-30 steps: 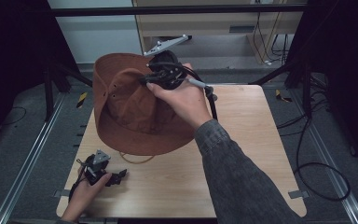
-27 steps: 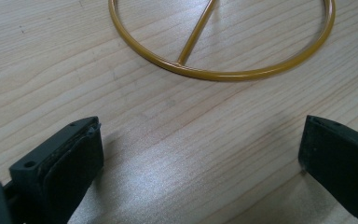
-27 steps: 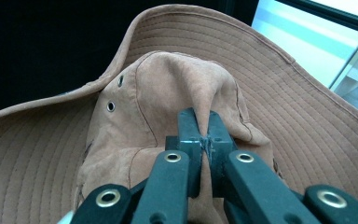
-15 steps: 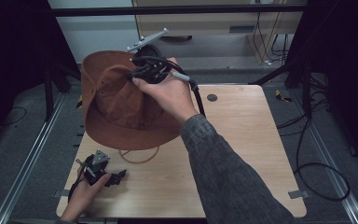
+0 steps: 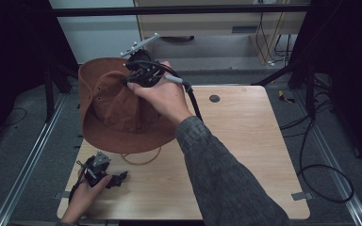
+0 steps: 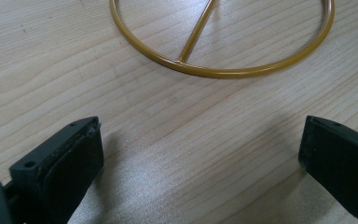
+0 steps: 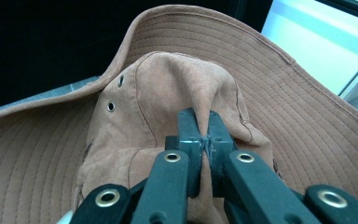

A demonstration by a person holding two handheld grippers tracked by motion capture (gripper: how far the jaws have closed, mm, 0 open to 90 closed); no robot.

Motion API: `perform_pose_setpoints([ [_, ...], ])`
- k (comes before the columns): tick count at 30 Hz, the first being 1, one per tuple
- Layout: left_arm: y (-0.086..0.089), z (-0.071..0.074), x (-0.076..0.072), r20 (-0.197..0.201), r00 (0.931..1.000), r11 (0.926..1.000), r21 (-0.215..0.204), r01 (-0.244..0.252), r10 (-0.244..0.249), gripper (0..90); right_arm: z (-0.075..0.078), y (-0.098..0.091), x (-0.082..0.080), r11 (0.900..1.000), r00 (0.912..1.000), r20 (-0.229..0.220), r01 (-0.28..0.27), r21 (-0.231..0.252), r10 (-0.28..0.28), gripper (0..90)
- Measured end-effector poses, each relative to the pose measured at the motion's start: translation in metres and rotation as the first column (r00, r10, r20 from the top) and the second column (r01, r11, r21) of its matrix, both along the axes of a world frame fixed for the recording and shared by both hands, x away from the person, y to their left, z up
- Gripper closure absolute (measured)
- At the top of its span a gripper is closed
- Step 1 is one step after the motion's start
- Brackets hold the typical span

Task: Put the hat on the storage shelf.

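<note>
Right gripper (image 7: 204,135) pinching hat (image 5: 111,108) crown; left gripper (image 6: 200,154) wide beside ring (image 6: 223,70).

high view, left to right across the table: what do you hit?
Left gripper resting open on the table → yellow wire ring → brown hat, held up by its crown in the right gripper → black round grommet.

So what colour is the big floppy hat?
The hat is a rusty brown, like suede, with rows of stitching round the brim. The right gripper view shows it best.
</note>
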State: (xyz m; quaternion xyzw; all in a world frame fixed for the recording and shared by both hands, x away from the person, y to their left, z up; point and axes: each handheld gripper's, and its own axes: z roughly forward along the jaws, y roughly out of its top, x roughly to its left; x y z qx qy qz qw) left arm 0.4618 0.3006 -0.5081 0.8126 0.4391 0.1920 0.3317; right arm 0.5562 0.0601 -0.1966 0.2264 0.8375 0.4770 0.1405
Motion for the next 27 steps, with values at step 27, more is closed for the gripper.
perform_pose_setpoints([
  [27,0.000,0.000,0.000,0.000,1.0000,1.0000,0.000,0.000,0.000,0.0,-0.022,0.011,0.009,0.9997,0.9991,-0.042,-0.004,-0.025,0.003,87.9],
])
